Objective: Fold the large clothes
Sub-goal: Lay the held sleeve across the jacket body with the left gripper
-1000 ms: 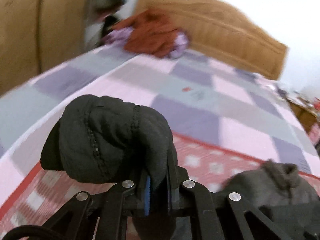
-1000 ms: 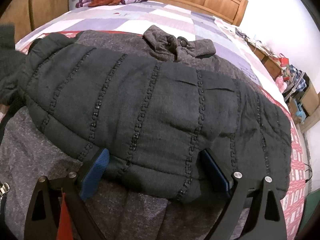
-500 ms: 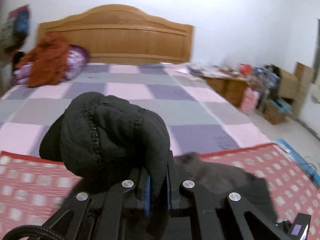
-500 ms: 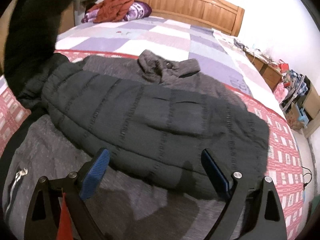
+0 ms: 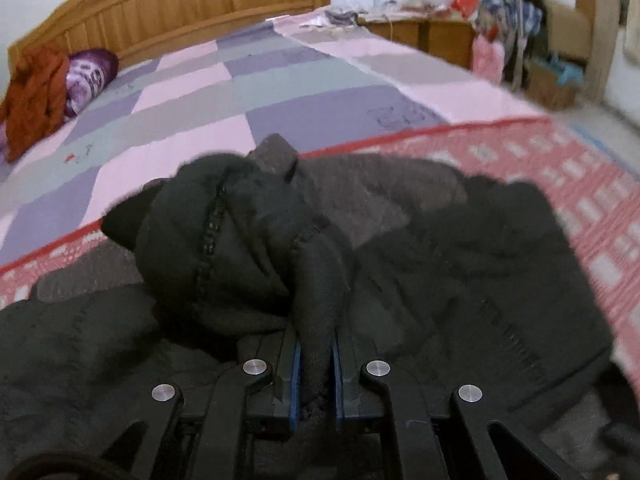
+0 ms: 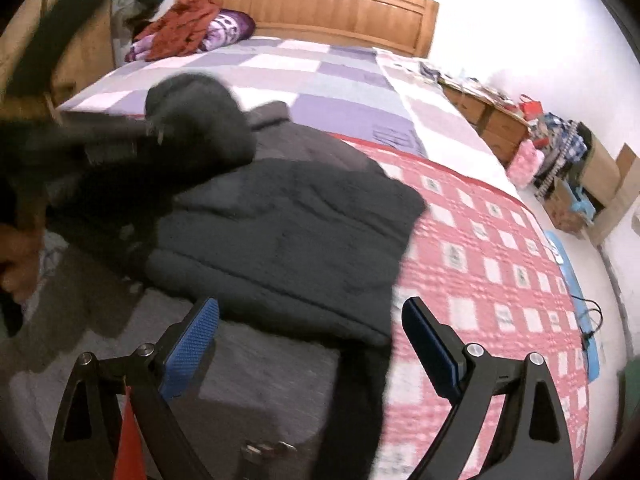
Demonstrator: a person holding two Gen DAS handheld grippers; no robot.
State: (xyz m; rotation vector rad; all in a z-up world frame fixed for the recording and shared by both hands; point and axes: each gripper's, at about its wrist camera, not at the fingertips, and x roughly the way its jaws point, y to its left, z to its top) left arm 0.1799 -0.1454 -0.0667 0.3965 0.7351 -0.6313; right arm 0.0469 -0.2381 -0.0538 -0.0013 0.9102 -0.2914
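Note:
A dark padded coat [image 5: 480, 264] lies spread on a red checked blanket [image 5: 592, 208], its grey collar [image 5: 276, 156] toward the headboard. My left gripper [image 5: 316, 344] pinches the coat's black sleeve [image 5: 224, 248], bunched just above the coat's body; its jaws are opening with the fabric still between the blue pads. In the right wrist view the same sleeve [image 6: 200, 120] hangs blurred over the coat [image 6: 288, 232]. My right gripper [image 6: 308, 320] stands open above the coat's near edge, with nothing between its fingers. A hand [image 6: 20, 256] shows at the far left.
A pink, purple and grey patchwork sheet [image 5: 280, 92] covers the bed up to the wooden headboard [image 6: 340, 4]. An orange garment [image 6: 180, 24] and a purple pillow [image 6: 232, 28] lie by the headboard. Bedside cabinets [image 6: 496, 124] and cardboard boxes [image 6: 592, 184] stand on the right.
My left gripper swung the sleeve from the bed's left side across and down onto the coat. My right gripper drew back and rose from the coat's hem, staying open.

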